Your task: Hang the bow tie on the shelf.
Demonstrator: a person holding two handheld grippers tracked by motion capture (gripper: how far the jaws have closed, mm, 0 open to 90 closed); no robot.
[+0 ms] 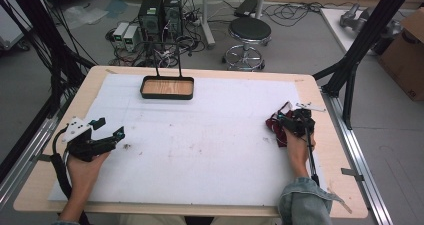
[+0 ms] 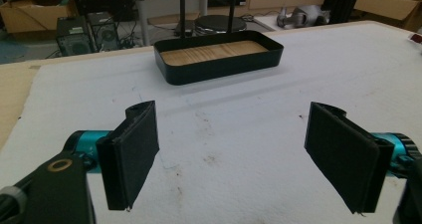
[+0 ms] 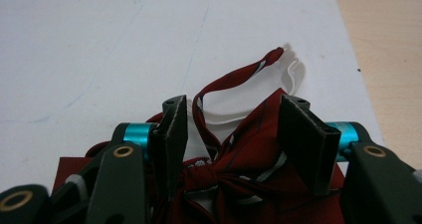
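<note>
A dark red striped bow tie (image 3: 251, 149) with a white neck band (image 3: 293, 74) lies bunched near the right edge of the white mat (image 1: 200, 150); in the high view the bow tie (image 1: 274, 125) sits just left of my right hand. My right gripper (image 3: 231, 134) is low over it, its jaws part-way apart and straddling the knot, with fabric touching both pads. This same right gripper (image 1: 296, 119) rests at the mat's right side. My left gripper (image 1: 111, 127) hovers wide open at the left with nothing between its jaws (image 2: 231, 134).
A black tray (image 1: 167, 97) with a wooden bottom stands at the far middle of the mat, with two thin black posts rising behind it; it is straight ahead as the tray (image 2: 219, 70) in the left gripper view. Beyond the table are a stool (image 1: 249, 32), computers (image 1: 160, 15) and a cardboard box (image 1: 407, 55).
</note>
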